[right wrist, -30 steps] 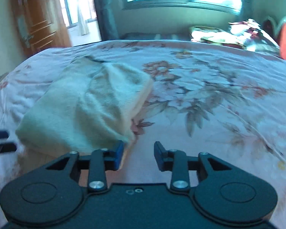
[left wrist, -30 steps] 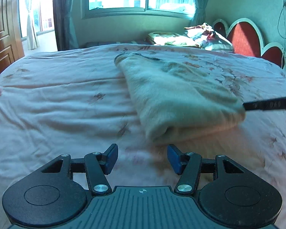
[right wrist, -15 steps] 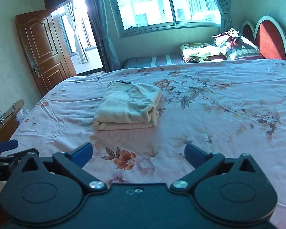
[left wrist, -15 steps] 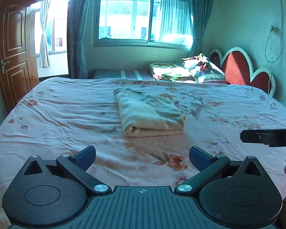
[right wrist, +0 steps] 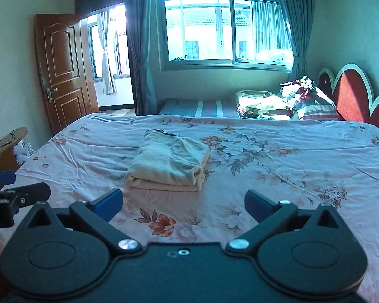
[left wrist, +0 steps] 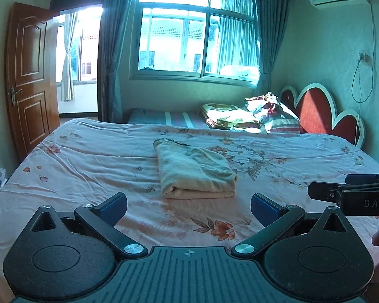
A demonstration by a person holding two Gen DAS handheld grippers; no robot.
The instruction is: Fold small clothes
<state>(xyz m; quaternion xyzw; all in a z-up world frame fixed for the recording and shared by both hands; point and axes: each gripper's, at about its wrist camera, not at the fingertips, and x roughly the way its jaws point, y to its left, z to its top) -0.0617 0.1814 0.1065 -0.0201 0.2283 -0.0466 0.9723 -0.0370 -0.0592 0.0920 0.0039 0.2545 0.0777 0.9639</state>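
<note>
The folded cream cloth [left wrist: 195, 174] lies on the bed [left wrist: 88, 166] with its pink floral sheet, near the middle, well short of the red headboard [left wrist: 315, 108]. Both claws hang back from the cloth — the left claw [left wrist: 188, 205] and the right claw [right wrist: 184, 203] each spread wide, gripping nothing. Pillows [right wrist: 285, 103] are heaped beside the headboard.

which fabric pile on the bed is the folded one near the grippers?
The cream cloth mid-bed: neatly folded, alone on the floral sheet. The other pile, bedding by the headboard, is crumpled and multicoloured.
</note>
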